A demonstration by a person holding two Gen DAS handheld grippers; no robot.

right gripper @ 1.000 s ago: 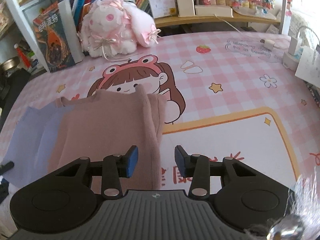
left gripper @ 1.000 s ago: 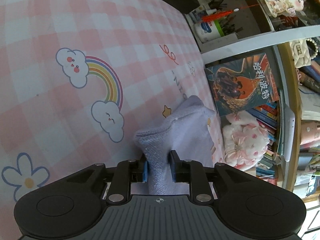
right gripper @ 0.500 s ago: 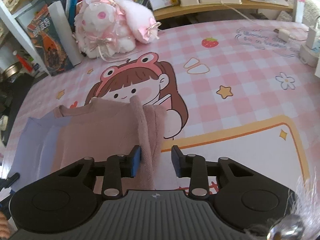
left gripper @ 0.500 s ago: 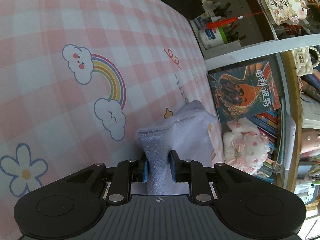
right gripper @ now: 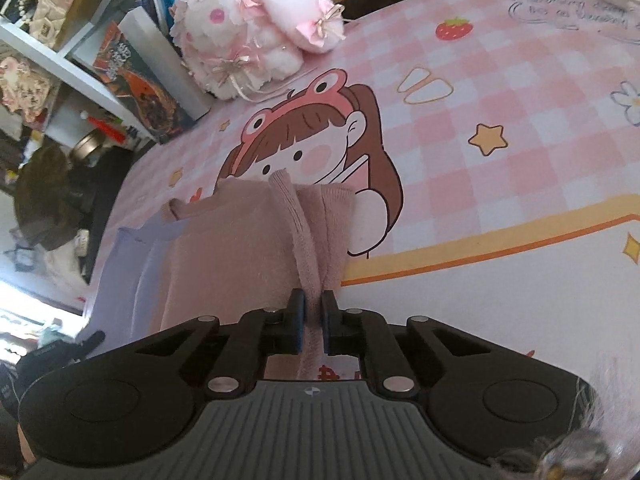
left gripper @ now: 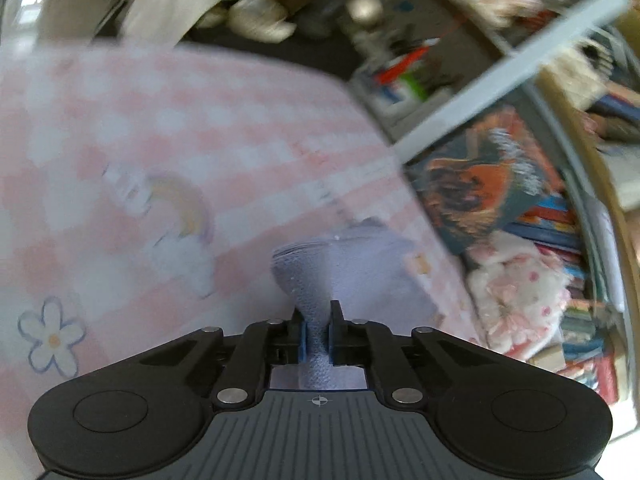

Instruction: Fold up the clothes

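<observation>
A lavender garment (left gripper: 352, 268) lies on the pink checked table mat, and my left gripper (left gripper: 317, 332) is shut on a bunched fold of its edge; this view is motion-blurred. In the right wrist view a dusty-pink fleece garment (right gripper: 232, 252) lies over the lavender garment (right gripper: 128, 280), whose edge shows at the left. My right gripper (right gripper: 311, 328) is shut on a raised ridge of the pink garment's right edge. The cloth under both grippers is hidden by their bodies.
A pink and white plush toy (right gripper: 256, 28) sits at the back of the mat (right gripper: 500, 168), beside books (right gripper: 148, 80) on a shelf. The same plush (left gripper: 520, 280) and books (left gripper: 480, 184) stand right of the left gripper. The table edge (left gripper: 352, 92) drops off ahead.
My right gripper has shut on the pink garment's edge, having been open around it one second ago. The left gripper still holds the lavender cloth and has swung, blurring its view.
</observation>
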